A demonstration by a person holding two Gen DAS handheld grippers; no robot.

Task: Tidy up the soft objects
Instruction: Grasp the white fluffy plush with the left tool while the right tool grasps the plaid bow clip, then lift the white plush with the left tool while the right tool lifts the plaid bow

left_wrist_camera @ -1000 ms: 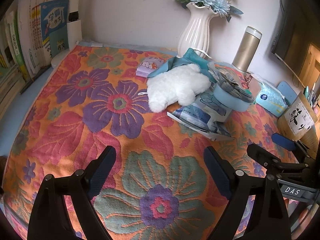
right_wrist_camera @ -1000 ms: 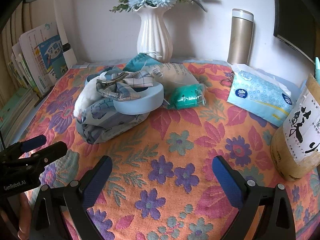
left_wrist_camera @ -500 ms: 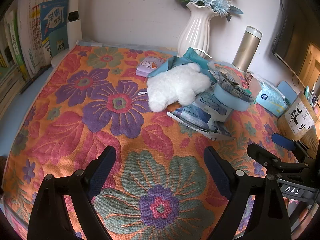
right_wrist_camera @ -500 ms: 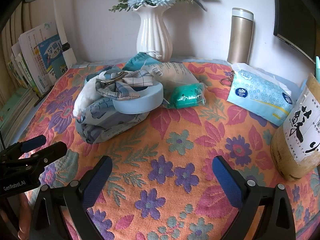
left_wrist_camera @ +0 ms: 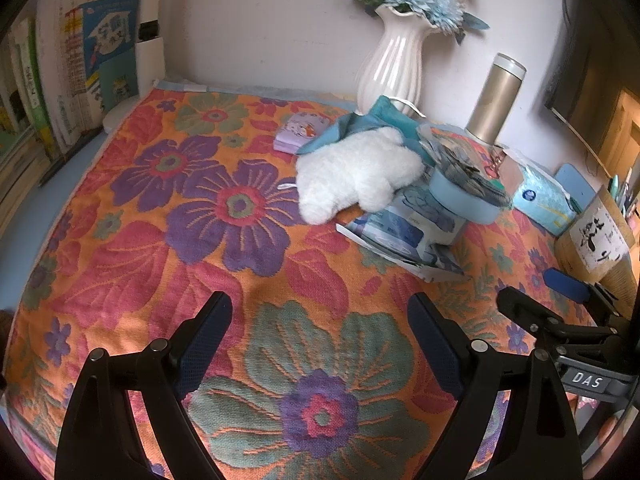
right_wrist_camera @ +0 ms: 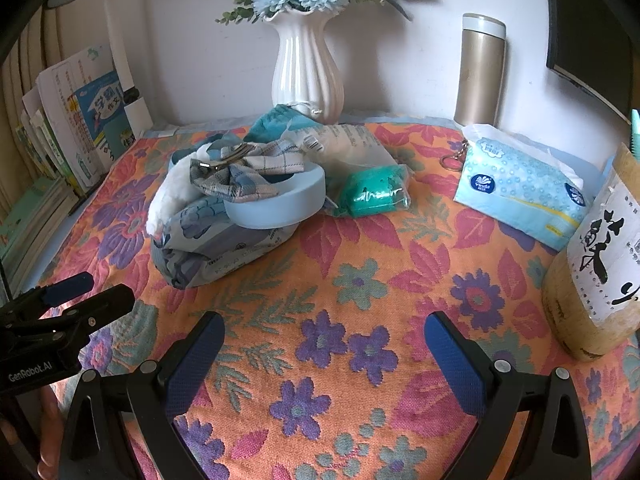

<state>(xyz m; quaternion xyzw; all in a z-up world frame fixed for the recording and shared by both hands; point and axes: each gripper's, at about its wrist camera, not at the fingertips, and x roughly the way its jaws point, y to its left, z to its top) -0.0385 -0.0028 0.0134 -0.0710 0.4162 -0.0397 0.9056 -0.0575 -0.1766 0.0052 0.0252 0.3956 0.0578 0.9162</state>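
Both the left gripper (left_wrist_camera: 320,320) and the right gripper (right_wrist_camera: 324,340) are hovering wide open and empty while the white plush toy (left_wrist_camera: 356,174) is lying just in front of the white vase (left_wrist_camera: 390,68), looking light and squashy, probably best pinched around its fluffy middle.

You see an orange floral tablecloth (left_wrist_camera: 120,248), a white plush toy (left_wrist_camera: 356,172), a light-blue bowl (right_wrist_camera: 280,208) and plaid cloth (right_wrist_camera: 244,172).
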